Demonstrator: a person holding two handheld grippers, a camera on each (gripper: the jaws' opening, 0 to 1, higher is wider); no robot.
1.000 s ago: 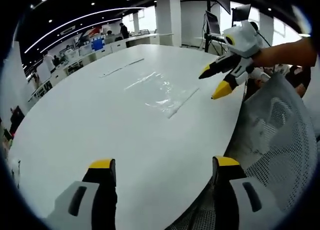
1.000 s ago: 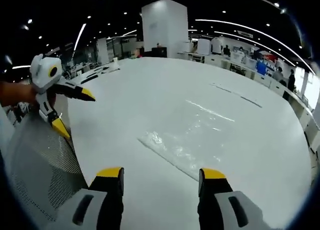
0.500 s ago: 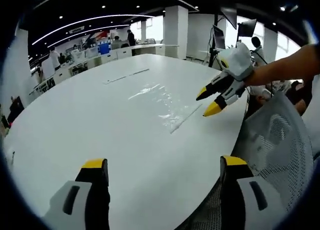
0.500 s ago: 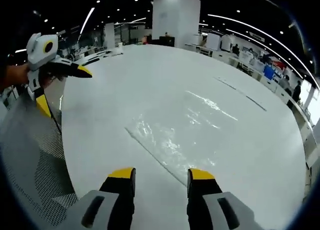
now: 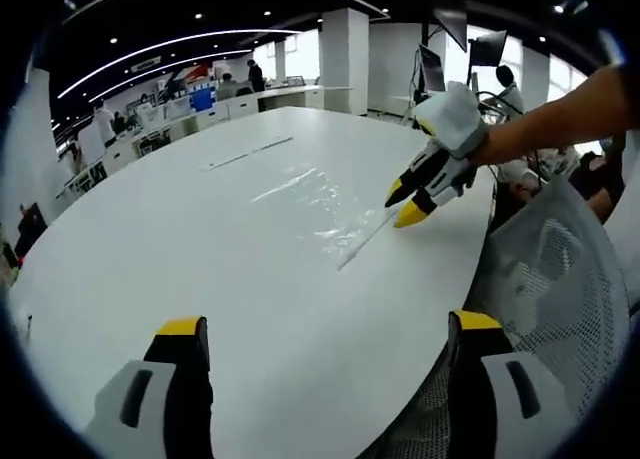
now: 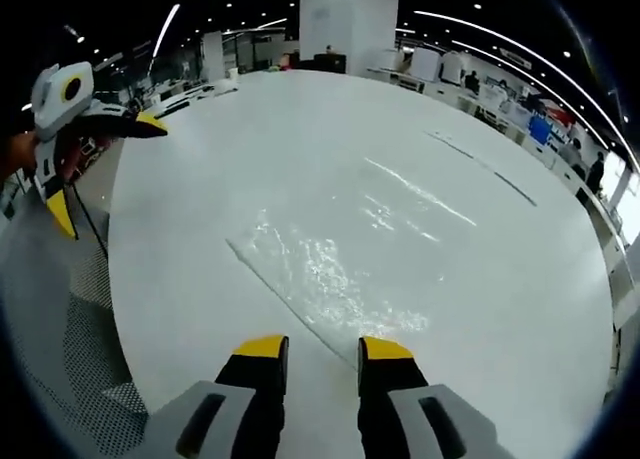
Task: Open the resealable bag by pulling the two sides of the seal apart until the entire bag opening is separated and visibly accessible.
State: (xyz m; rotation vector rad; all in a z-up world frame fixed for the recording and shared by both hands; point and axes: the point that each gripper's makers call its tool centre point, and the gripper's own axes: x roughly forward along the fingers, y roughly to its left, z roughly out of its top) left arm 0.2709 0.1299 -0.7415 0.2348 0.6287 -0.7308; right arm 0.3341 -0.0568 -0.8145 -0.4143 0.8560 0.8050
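A clear resealable bag (image 5: 318, 201) lies flat on the white table (image 5: 150, 249), its seal strip (image 5: 362, 241) along the near edge. My left gripper (image 5: 330, 325) hovers over the table's near edge, open wide, well short of the bag. My right gripper (image 5: 402, 203) comes in from the right, its yellow tips just above one end of the seal strip. In the right gripper view the bag (image 6: 325, 279) lies just ahead of my right gripper (image 6: 323, 348), whose jaws stand narrowly apart with the seal edge (image 6: 280, 294) running toward the gap. The left gripper (image 6: 95, 159) shows at far left, open.
A grey mesh chair (image 5: 560, 279) stands against the table's edge, also seen as the mesh chair (image 6: 55, 359) at lower left. Thin long strips (image 5: 250, 151) lie farther across the table. Desks, a white column (image 5: 345, 44) and people fill the background.
My right gripper has come down and closer to the bag's seal strip, and its jaws have narrowed. The left gripper stays wide open near the table's edge.
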